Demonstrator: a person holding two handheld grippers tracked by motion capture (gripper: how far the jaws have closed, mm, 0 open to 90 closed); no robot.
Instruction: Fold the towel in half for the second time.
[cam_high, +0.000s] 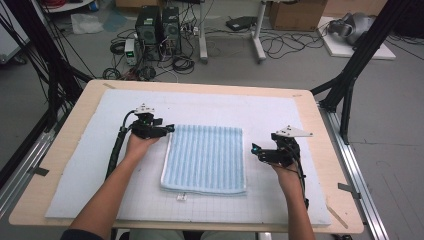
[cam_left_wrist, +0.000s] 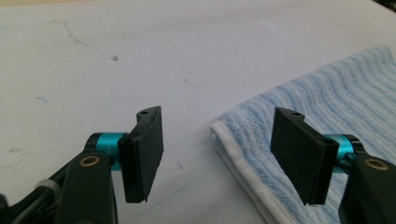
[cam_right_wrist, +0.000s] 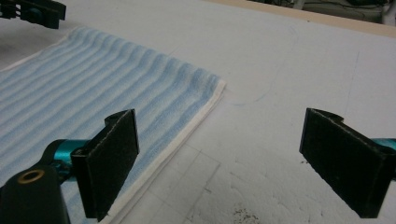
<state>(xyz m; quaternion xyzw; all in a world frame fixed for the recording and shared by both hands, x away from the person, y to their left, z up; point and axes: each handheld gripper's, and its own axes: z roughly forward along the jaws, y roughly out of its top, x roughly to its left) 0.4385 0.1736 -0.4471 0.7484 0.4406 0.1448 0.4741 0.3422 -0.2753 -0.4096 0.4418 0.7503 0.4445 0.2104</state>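
A folded light-blue striped towel (cam_high: 205, 157) lies flat on the white foam mat (cam_high: 210, 105) in the middle of the table. My left gripper (cam_high: 167, 129) sits at the towel's far left corner, low over the mat. In the left gripper view, the jaws (cam_left_wrist: 224, 140) stand apart with the towel (cam_left_wrist: 345, 93) corner between them, and the pads do not touch it. My right gripper (cam_high: 256, 150) hovers just off the towel's right edge. In the right gripper view, it (cam_right_wrist: 224, 158) is wide open, its left pad over the towel (cam_right_wrist: 93, 88) border. The left gripper (cam_right_wrist: 32, 11) shows far off there.
The mat covers most of a wooden tabletop (cam_high: 65, 150). A small white tag (cam_high: 181, 197) lies by the towel's near edge. Black frame legs (cam_high: 350, 75) stand at both sides. Computer towers (cam_high: 157, 27), cables and a cardboard box (cam_high: 297, 14) are on the floor beyond.
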